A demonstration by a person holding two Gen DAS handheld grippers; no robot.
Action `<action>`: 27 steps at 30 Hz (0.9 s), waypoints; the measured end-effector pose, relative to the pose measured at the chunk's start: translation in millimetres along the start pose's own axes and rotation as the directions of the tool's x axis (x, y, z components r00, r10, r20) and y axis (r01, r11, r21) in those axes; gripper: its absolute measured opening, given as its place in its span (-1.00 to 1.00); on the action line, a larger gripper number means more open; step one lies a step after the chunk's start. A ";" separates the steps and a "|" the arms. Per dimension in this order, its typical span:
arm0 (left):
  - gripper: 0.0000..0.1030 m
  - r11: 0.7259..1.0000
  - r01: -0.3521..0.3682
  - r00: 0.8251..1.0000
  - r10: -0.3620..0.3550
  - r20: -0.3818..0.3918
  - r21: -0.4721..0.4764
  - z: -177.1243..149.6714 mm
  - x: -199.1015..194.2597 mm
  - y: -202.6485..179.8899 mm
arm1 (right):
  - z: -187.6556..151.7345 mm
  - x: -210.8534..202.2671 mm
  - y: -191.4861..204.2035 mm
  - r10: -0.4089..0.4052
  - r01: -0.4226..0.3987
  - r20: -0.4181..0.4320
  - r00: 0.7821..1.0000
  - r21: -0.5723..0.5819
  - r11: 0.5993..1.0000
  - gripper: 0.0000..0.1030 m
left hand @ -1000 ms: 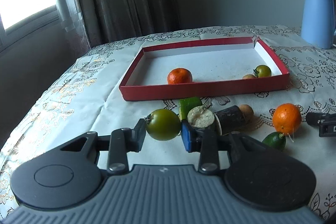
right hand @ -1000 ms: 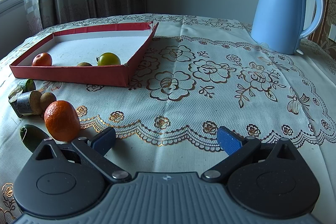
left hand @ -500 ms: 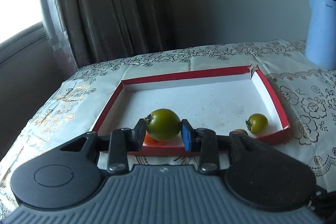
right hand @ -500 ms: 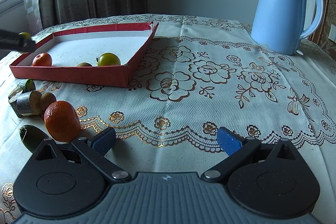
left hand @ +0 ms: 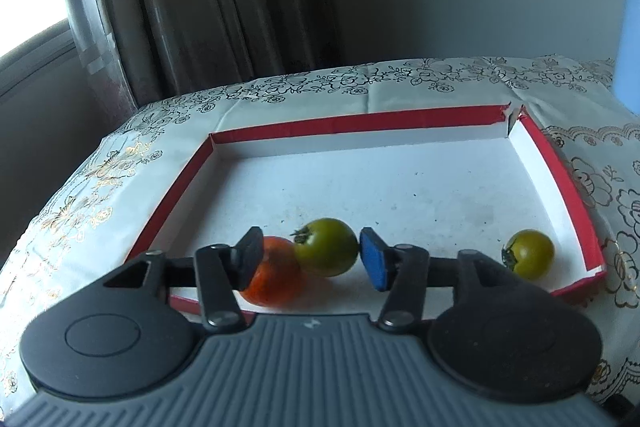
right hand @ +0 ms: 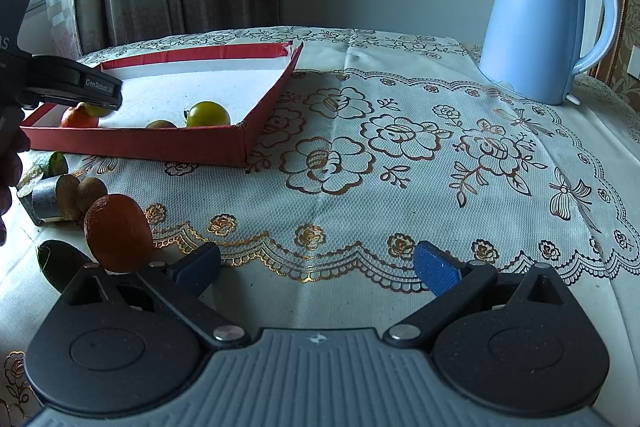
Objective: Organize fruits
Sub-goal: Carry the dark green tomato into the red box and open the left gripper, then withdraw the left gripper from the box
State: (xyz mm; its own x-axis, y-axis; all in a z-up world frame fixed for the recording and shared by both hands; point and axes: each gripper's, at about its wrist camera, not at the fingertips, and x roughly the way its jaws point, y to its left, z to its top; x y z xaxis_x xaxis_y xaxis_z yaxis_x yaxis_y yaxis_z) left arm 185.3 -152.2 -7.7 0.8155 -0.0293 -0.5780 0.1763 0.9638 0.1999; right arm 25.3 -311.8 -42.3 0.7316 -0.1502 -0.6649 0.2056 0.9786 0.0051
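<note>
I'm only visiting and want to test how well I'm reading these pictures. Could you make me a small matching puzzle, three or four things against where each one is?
Things:
1. large green tomato
2. small green tomato
3. blue kettle
4. orange on the cloth

Places:
A. far right of the table, outside the red tray
B. beside the right gripper, outside the tray
C. between the left gripper fingers, inside the tray
D. the tray's right near corner

Pairs: 1-C, 2-D, 3-A, 4-B
</note>
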 end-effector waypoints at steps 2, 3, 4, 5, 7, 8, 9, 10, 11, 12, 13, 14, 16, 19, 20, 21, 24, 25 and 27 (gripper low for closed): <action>0.15 1.000 -0.005 1.000 0.005 0.012 0.010 -2.1 -4.8 0.9 | -0.2 -0.1 0.0 0.000 0.000 0.000 1.000 0.000 1.000 1.00; 0.20 1.000 -0.007 1.000 0.007 0.018 0.016 -2.9 -8.1 1.6 | -0.1 -0.1 0.0 0.000 0.000 0.000 1.000 0.000 1.000 1.00; 0.28 1.000 -0.008 1.000 0.007 0.025 0.016 -3.5 -12.6 3.8 | -0.3 -0.1 -0.1 0.000 0.000 0.000 1.000 0.000 1.000 1.00; 0.34 1.000 -0.007 1.000 0.006 0.031 0.013 -4.4 -16.9 6.4 | 0.0 -0.1 0.0 0.000 0.000 0.000 1.000 0.000 1.000 1.00; 0.54 1.000 -0.010 0.999 0.010 0.050 -0.003 -6.7 -30.2 14.0 | 0.0 -0.1 0.0 0.000 0.000 0.000 1.000 0.000 1.000 1.00; 0.57 1.000 -0.013 0.998 0.013 0.060 -0.011 -8.4 -37.3 18.3 | 0.0 -0.2 0.0 0.000 0.000 0.000 1.000 0.000 1.000 1.00; 0.65 1.000 -0.013 0.998 0.014 0.069 -0.017 -10.8 -44.3 22.8 | 0.1 -0.2 0.0 0.000 0.000 0.000 1.000 0.000 1.000 1.00; 0.80 1.000 -0.013 0.997 0.015 0.078 -0.024 -14.1 -52.7 28.3 | -0.4 -0.4 0.0 0.000 0.000 0.000 1.000 0.000 1.000 1.00; 0.88 0.999 -0.014 0.996 0.017 0.088 -0.032 -18.0 -60.6 34.5 | -0.5 -0.6 0.0 0.001 -0.001 0.000 1.000 0.001 1.000 1.00; 0.98 0.999 -0.018 0.995 0.022 0.099 -0.040 -22.7 -67.9 40.6 | -0.3 -0.8 -0.1 0.002 -0.002 0.000 1.000 0.002 1.000 1.00; 1.00 0.998 -0.027 0.994 0.032 0.106 -0.050 -28.2 -75.2 47.2 | -0.1 -0.7 -0.1 0.003 -0.003 0.000 1.000 0.002 1.000 1.00; 1.00 0.998 -0.033 0.993 0.039 0.109 -0.059 -34.0 -81.2 53.7 | 0.3 -0.7 0.0 0.004 -0.004 0.000 1.000 0.002 1.000 1.00; 1.00 0.997 -0.039 0.993 0.047 0.106 -0.070 -47.8 -89.9 66.6 | 0.2 -0.6 -1.0 0.007 -0.007 0.002 1.000 0.005 1.000 1.00; 1.00 0.993 -0.076 0.994 0.084 0.075 -0.094 -71.0 -94.5 87.8 | -1.0 -2.7 -6.1 0.029 -0.030 0.015 0.999 0.032 0.999 1.00; 1.00 0.990 -0.086 0.994 0.093 0.059 -0.107 -78.3 -94.2 95.9 | -1.7 -4.4 -8.7 0.045 -0.046 0.024 0.999 0.045 0.998 1.00; 1.00 0.988 -0.096 0.994 0.102 0.047 -0.121 -84.8 -93.6 103.7 | -2.3 -6.4 -11.3 0.061 -0.063 0.037 0.997 0.059 0.996 1.00; 1.00 0.977 -0.136 0.990 0.140 0.013 -0.164 -101.1 -90.3 126.3 | -5.7 -19.0 -15.5 0.088 -0.096 0.105 0.991 0.077 0.992 1.00; 1.00 0.973 -0.143 0.989 0.147 0.004 -0.182 -105.3 -88.6 134.0 | -7.0 -24.7 -14.9 0.096 -0.106 0.127 0.987 0.076 0.991 1.00; 1.00 0.963 -0.145 0.989 0.146 -0.015 -0.225 -111.7 -85.2 146.3 | -10.7 -38.5 -10.9 0.130 -0.142 0.166 0.977 0.062 0.988 1.00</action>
State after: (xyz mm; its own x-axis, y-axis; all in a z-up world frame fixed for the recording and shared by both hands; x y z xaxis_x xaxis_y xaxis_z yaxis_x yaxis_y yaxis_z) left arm 80.0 20.9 -17.6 0.8241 0.1156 -0.5546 -0.0730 0.9925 0.0984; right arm -12.1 -315.1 -24.7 0.8499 -0.0431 -0.5251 0.1394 0.9795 0.1452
